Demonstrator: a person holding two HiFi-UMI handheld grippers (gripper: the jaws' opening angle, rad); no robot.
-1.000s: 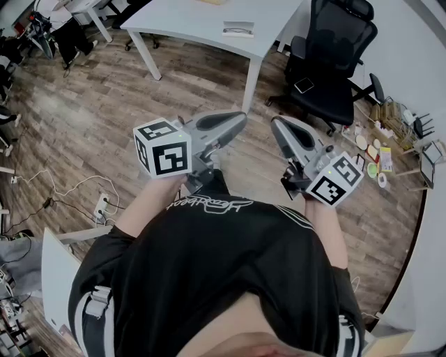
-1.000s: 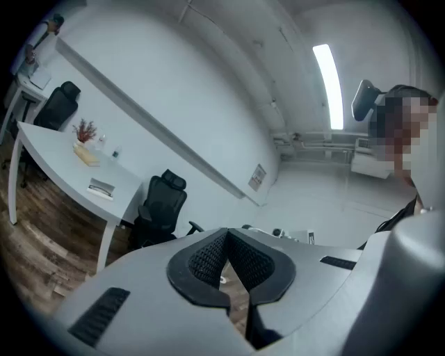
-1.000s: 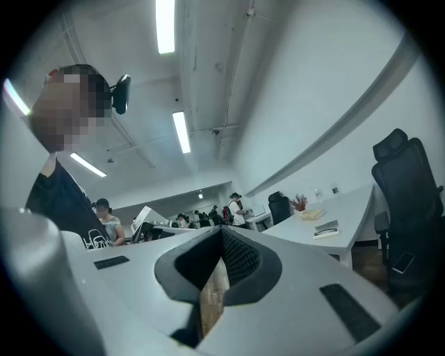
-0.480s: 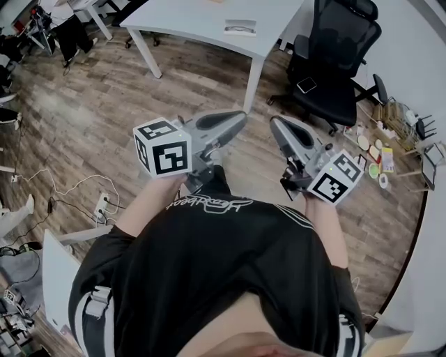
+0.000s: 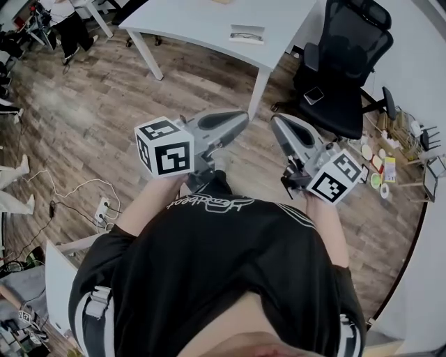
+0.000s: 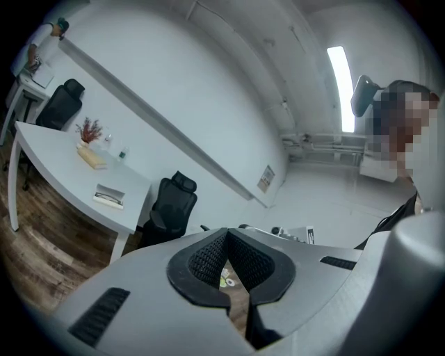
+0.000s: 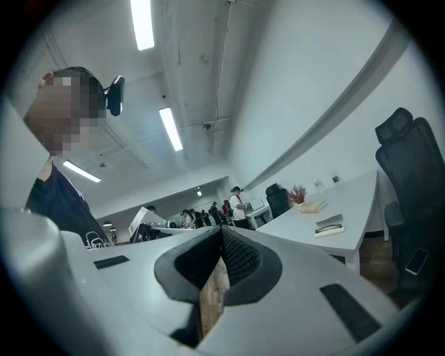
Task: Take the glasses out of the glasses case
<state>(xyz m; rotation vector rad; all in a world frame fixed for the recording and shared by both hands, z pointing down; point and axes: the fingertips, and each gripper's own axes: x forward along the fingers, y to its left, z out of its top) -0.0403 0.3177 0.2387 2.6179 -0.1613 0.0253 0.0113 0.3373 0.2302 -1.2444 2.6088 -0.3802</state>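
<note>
In the head view you hold the left gripper [image 5: 235,121] and right gripper [image 5: 279,124] at your chest, well apart from the white bench [image 5: 202,21]. There the open glasses case [image 5: 235,31] lies with the glasses [image 5: 247,35] inside it. In the left gripper view the fingers [image 6: 205,259] are pressed together on nothing, so reaching in without spreading them would likely shove the case along the bench. The right gripper view shows its fingers [image 7: 240,257] likewise closed and empty, and the case near the bench corner, where a knock could tip it off.
</note>
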